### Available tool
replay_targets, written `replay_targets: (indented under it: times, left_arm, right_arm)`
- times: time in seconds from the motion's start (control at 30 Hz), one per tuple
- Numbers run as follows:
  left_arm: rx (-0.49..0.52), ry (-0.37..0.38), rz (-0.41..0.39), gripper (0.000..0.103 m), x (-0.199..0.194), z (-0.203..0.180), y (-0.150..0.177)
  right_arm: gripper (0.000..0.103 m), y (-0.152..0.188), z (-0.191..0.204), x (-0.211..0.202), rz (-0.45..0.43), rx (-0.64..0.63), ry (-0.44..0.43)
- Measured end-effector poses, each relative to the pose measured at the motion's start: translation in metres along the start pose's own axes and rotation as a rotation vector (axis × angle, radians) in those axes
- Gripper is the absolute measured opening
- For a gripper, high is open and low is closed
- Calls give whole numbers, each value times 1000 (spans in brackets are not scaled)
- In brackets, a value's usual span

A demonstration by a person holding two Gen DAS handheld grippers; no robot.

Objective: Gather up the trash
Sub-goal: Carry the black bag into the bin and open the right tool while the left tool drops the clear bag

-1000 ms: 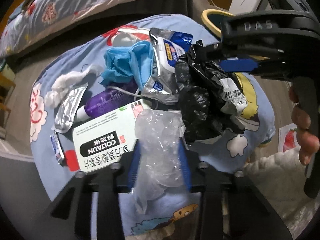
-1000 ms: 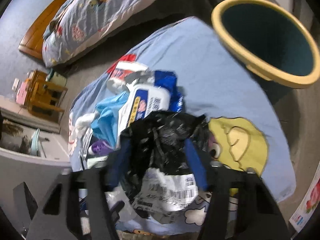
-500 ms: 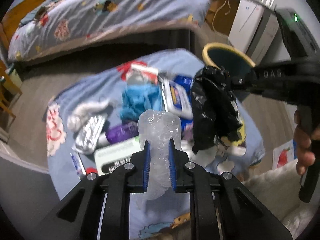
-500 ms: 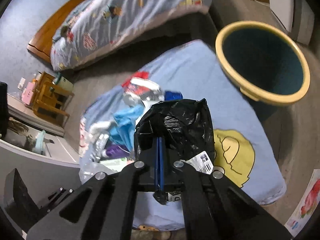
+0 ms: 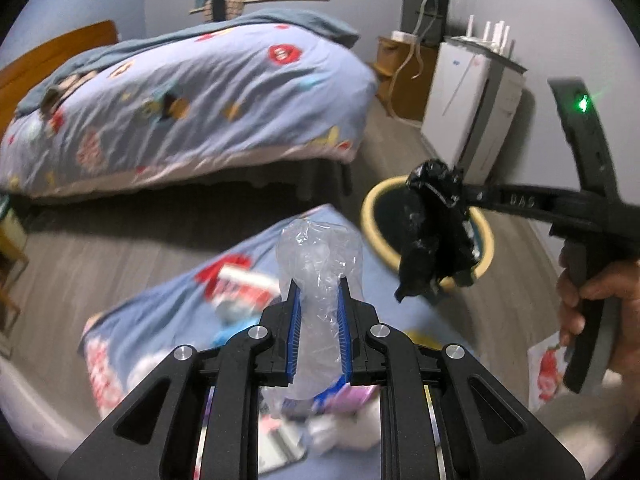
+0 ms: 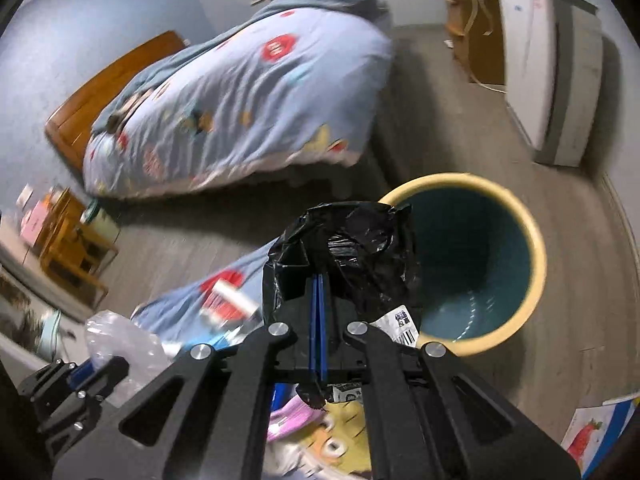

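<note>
Nearest the left wrist camera, the left gripper (image 5: 316,300) has its blue pads pinching a crumpled clear plastic wrapper (image 5: 318,264), which bulges above the fingertips and trails down between them. Closest to the right wrist camera, the right gripper (image 6: 318,280) has its pads pressed flat together on a fold of a black plastic bag (image 6: 344,256) with a white barcode label hanging from it. Below both lies a blue cartoon-print blanket (image 5: 168,312) with more litter on it: a red-and-white packet (image 5: 240,284), something purple and other scraps too blurred to name. Just past the blanket stands the yellow-rimmed bin (image 6: 536,248), its teal inside apparently empty; the black bag hangs near its rim, not over the opening as far as can be judged. Beyond are the bed (image 6: 240,100) and a white appliance (image 5: 472,112). So the task looks barely begun: two pieces are held but undropped, and most of the pile remains.
</note>
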State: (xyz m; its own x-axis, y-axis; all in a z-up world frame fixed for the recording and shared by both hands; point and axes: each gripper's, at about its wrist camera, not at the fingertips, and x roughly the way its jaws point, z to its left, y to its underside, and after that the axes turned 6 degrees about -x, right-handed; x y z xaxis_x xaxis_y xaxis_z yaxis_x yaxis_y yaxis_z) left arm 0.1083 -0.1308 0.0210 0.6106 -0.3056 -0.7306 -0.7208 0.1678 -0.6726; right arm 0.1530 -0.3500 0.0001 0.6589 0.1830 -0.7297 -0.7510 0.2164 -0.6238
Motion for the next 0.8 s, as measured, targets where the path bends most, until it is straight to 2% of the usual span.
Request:
replay_targets:
  times: [0.2, 0.43, 0.63, 0.73, 0.8]
  left_arm:
    - [54, 86, 32, 17, 58, -44, -34]
    - [83, 163, 102, 17, 133, -84, -49]
    - [87, 182, 132, 20, 175, -105, -62]
    - [114, 180, 121, 27, 183, -114, -67]
    - [121, 174, 110, 41, 186, -118, -68]
  right_arm:
    - [0, -32, -58, 9, -41, 63, 95]
    - [0, -36, -103, 36, -10, 114, 141]
    - [1, -31, -129, 50, 18, 175, 149]
    - [1, -30, -133, 53, 21, 182, 157]
    - [1, -30, -136, 56, 25, 189, 156]
